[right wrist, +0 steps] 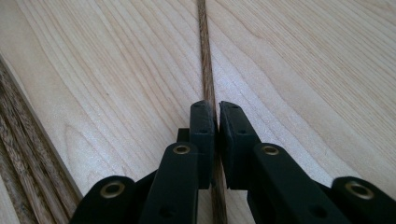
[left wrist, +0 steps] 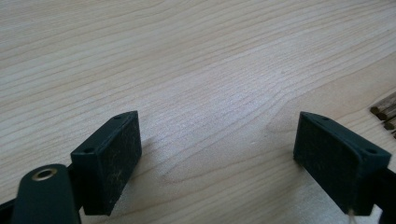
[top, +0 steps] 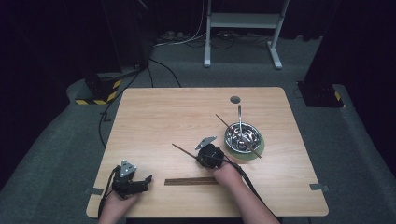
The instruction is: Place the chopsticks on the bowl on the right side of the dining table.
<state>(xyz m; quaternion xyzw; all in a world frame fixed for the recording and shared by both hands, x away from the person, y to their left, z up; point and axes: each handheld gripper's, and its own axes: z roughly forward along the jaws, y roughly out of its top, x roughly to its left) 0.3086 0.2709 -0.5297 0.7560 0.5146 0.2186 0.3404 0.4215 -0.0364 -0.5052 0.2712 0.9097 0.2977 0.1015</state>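
My right gripper [top: 200,157] [right wrist: 216,114] is shut on a thin dark wooden chopstick [top: 183,150] [right wrist: 204,56], which runs out ahead of the jaws, low over the table [top: 154,116]. To its right, a steel bowl [top: 243,136] on a green base [top: 258,148] holds another chopstick [top: 223,121] and a metal utensil [top: 239,114]. A bundle of chopsticks [top: 191,181] [right wrist: 18,135] lies flat near the front edge. My left gripper [top: 148,179] [left wrist: 217,144] rests at the front left, open with nothing between its fingers, and the bundle's ends [left wrist: 385,112] show to its right.
A round cable hole [top: 235,99] sits near the table's far edge. Beyond the table stand a white desk frame [top: 243,21] and floor cables [top: 187,39]. The table's left and middle are bare wood.
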